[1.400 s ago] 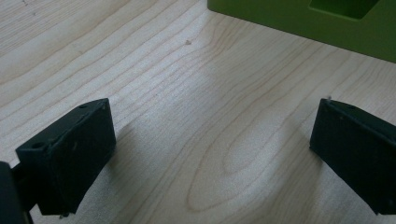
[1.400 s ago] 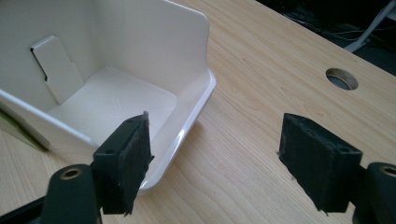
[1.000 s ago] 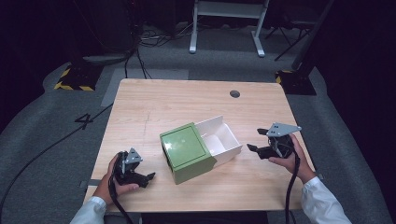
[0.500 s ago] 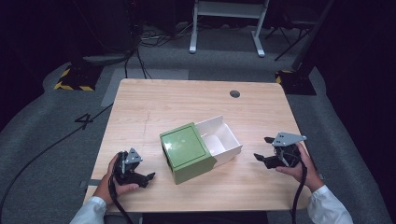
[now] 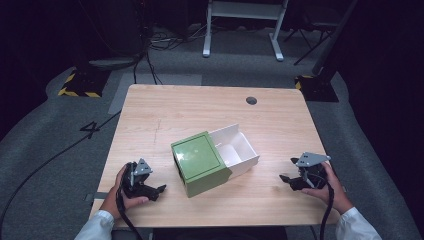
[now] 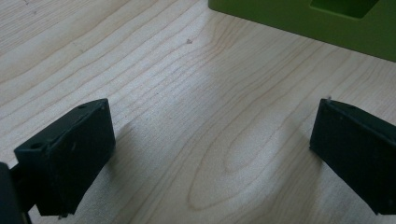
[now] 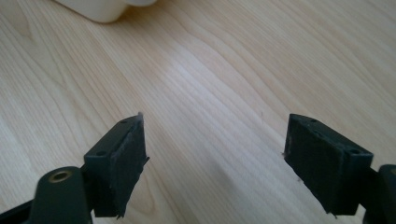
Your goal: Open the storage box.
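Note:
A green box sleeve (image 5: 201, 162) lies in the middle of the wooden table (image 5: 165, 112), with a white inner tray (image 5: 235, 150) slid partly out of it to the right. My left gripper (image 5: 159, 191) rests on the table at the near left, open, jaws pointing at the green sleeve (image 6: 299, 18); nothing lies between them (image 6: 205, 154). My right gripper (image 5: 283, 180) sits low at the near right, open and holding nothing (image 7: 215, 163), pointing left toward the tray's corner (image 7: 100, 9).
A dark round cable hole (image 5: 251, 100) is in the table's far right part. Cables trail from both grippers over the near edge. A white metal frame (image 5: 242, 25) and floor cables stand beyond the table.
My right gripper has dropped down and come closer to the near edge, settling close to the tabletop. The left gripper and the box have stayed put.

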`<action>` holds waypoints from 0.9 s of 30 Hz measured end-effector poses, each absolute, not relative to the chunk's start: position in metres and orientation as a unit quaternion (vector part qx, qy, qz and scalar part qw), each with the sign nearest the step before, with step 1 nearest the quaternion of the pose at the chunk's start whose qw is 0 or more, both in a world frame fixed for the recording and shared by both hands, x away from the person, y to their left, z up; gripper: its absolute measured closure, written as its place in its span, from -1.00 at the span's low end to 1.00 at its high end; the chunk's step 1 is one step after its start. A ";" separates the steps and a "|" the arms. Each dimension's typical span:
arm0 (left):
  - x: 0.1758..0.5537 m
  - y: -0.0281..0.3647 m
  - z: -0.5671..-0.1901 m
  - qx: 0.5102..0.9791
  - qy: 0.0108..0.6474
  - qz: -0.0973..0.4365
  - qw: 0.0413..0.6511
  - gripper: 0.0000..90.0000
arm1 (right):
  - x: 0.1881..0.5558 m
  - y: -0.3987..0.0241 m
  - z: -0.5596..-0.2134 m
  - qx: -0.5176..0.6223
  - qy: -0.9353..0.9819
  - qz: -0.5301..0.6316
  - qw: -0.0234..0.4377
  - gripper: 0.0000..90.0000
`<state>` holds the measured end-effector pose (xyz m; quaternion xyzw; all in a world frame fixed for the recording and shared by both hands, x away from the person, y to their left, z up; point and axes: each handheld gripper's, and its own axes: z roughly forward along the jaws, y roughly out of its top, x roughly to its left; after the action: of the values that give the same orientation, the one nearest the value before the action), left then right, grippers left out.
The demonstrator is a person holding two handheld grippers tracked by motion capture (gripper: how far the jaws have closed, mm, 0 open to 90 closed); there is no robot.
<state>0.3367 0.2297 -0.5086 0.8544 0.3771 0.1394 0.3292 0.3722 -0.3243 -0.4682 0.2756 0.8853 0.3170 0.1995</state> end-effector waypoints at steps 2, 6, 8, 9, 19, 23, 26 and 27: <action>0.337 0.230 -0.509 0.854 0.377 0.139 0.329 -0.99 | 0.370 -0.332 -0.472 0.283 0.884 0.316 0.196 -0.53; 0.337 0.230 -0.509 0.854 0.377 0.138 0.330 -1.00 | 0.364 -0.351 -0.483 0.302 0.878 0.319 0.190 -0.53; 0.337 0.230 -0.509 0.855 0.376 0.138 0.330 -1.00 | 0.360 -0.359 -0.487 0.312 0.873 0.323 0.189 -0.53; 0.337 0.230 -0.509 0.855 0.376 0.138 0.330 -1.00 | 0.358 -0.364 -0.489 0.316 0.871 0.326 0.189 -0.54; 0.337 0.230 -0.509 0.855 0.376 0.138 0.330 -1.00 | 0.341 -0.396 -0.506 0.365 0.839 0.361 0.177 -0.65; 0.337 0.230 -0.509 0.855 0.376 0.137 0.330 -1.00 | 0.341 -0.399 -0.508 0.371 0.834 0.369 0.174 -0.66; 0.337 0.230 -0.509 0.855 0.376 0.137 0.330 -1.00 | 0.342 -0.399 -0.508 0.368 0.836 0.369 0.171 -0.66; 0.337 0.230 -0.509 0.855 0.377 0.138 0.330 -1.00 | 0.342 -0.399 -0.508 0.368 0.836 0.369 0.170 -0.66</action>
<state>0.3368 0.2297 -0.5087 0.8545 0.3767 0.1380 0.3299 0.3422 -0.3988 -0.5078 0.3677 0.8363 0.3693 0.1703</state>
